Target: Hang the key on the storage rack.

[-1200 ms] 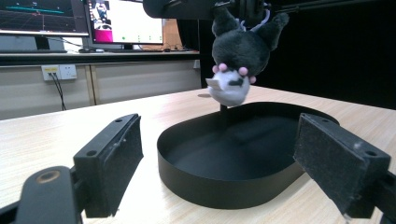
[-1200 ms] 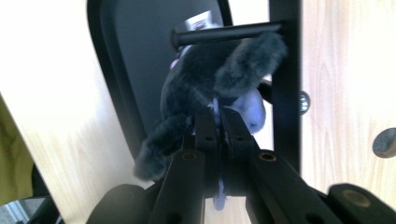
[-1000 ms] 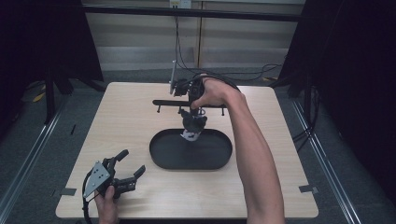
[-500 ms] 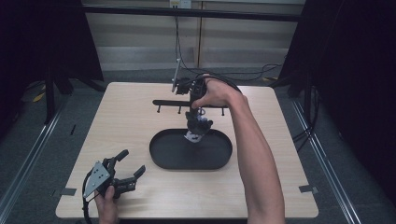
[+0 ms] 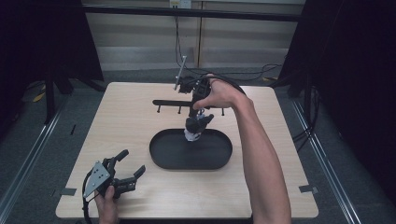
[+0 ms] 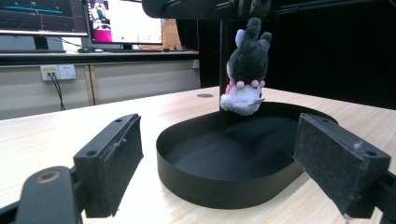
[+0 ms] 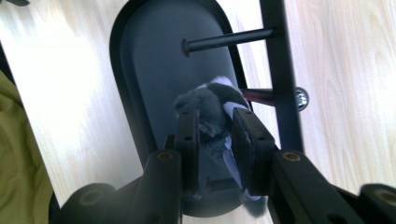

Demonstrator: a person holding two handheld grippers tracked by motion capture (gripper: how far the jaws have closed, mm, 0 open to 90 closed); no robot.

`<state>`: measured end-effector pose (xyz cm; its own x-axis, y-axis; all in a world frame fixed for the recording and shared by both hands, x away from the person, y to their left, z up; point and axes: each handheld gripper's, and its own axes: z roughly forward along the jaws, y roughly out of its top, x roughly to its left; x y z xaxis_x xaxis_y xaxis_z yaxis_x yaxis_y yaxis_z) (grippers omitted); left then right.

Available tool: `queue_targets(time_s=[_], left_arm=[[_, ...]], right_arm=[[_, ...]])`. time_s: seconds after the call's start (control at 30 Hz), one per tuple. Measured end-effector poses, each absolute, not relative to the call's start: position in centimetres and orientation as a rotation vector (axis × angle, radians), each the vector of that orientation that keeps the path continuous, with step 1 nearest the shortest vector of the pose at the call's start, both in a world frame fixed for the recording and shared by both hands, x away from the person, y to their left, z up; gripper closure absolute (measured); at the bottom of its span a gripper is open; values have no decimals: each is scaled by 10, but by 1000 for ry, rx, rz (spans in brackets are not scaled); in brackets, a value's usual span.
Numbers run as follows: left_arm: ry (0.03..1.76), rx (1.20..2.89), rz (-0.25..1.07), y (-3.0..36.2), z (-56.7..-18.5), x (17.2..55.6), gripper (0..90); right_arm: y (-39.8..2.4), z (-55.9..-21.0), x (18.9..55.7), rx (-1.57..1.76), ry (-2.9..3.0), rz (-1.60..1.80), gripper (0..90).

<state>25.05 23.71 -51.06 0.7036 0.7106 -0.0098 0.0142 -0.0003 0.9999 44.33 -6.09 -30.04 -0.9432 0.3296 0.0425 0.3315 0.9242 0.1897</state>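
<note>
The right gripper (image 5: pixel 198 122) is pointing down over the black oval tray (image 5: pixel 161 156), its jaws having just been opening while still flanking a grey-and-white plush toy (image 6: pixel 245 70) that is hanging above the tray's far end, its head hidden between the pads. The left gripper (image 5: pixel 125 167) is resting wide open, empty, its pads cut off at the frame edge.

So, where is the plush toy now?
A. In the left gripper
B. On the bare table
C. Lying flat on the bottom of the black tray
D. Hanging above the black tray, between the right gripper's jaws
D: the plush toy hangs above the black tray, between the right gripper jaws.
</note>
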Motion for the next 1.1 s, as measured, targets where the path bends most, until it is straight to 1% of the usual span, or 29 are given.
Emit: queue_targets(time_s=[0.1,0.23,0.3,0.37,0.57,0.6,0.63,0.8,0.97,1.1], left_arm=[[629,1487,609,237,-511,250,151],[625,1487,607,237,-511,251,152],[627,1486,607,237,-511,251,152],[628,1490,607,237,-510,250,152],[626,1494,615,238,-510,251,151],[625,1495,615,238,-510,251,152],[624,1495,610,238,-511,251,152],[625,1493,612,238,-511,251,151],[626,1494,614,238,-511,251,151],[627,1498,615,238,-510,250,151]], right_arm=[[-63,-298,438,-534,-3076,-337,711],[-65,-299,429,-530,-3104,-406,646],[-67,-300,425,-537,-3105,-430,638],[-70,-300,422,-542,-3104,-462,605],[-74,-298,408,-572,-3094,-578,553],[-76,-297,405,-575,-3092,-595,523],[-77,-297,403,-595,-3074,-619,474],[-84,-297,391,-618,-3040,-687,399],[-92,-297,376,-581,-3017,-797,384],[-98,-304,364,-567,-3001,-871,366]])
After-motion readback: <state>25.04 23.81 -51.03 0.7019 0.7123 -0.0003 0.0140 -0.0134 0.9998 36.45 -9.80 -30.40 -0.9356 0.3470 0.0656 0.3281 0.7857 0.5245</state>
